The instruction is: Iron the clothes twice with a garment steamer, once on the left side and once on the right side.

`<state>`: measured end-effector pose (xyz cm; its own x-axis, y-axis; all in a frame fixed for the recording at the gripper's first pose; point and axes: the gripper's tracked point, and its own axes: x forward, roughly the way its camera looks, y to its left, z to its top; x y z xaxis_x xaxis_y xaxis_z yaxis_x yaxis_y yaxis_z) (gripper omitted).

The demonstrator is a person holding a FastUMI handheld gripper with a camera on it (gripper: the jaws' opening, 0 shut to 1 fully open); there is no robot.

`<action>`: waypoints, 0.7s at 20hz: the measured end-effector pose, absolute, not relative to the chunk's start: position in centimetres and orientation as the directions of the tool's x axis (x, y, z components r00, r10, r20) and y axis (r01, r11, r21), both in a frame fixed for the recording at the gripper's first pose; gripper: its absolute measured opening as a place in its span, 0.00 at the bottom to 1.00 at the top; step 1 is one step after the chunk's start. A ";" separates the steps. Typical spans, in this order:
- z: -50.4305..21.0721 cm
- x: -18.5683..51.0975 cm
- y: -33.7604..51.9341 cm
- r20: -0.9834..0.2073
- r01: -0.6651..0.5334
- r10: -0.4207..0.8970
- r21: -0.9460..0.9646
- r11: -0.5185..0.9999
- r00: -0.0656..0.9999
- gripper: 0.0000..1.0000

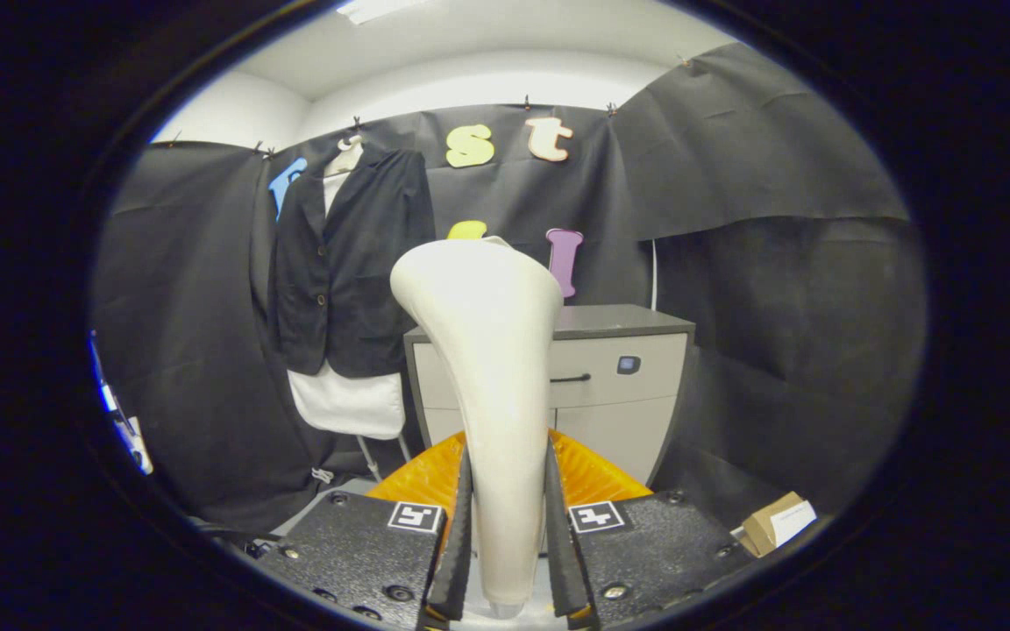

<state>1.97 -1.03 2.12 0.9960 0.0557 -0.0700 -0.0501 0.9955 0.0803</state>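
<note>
My gripper [505, 526] is shut on the cream-white garment steamer [487, 350], both fingers pressed against its narrow handle. The steamer stands upright between the fingers and flares to a wide head at the top. Beyond it and to the left, a black jacket [343, 263] over a white garment [347, 403] hangs on a hanger against the black cloth wall. The steamer head sits to the right of the jacket and apart from it.
A grey cabinet with drawers [619, 377] stands behind the steamer, right of the clothes. A small cardboard box [777, 521] lies on the floor at the right. Black cloth [777, 263] walls the booth on all sides.
</note>
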 end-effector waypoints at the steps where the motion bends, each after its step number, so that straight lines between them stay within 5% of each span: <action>1: 1.8 1.4 -1.5 -0.070 -0.047 0.053 0.079 0.996 0.996 0.39; 14: -0.2 -2.7 -3.6 -0.090 -0.004 0.008 0.044 0.999 0.996 0.39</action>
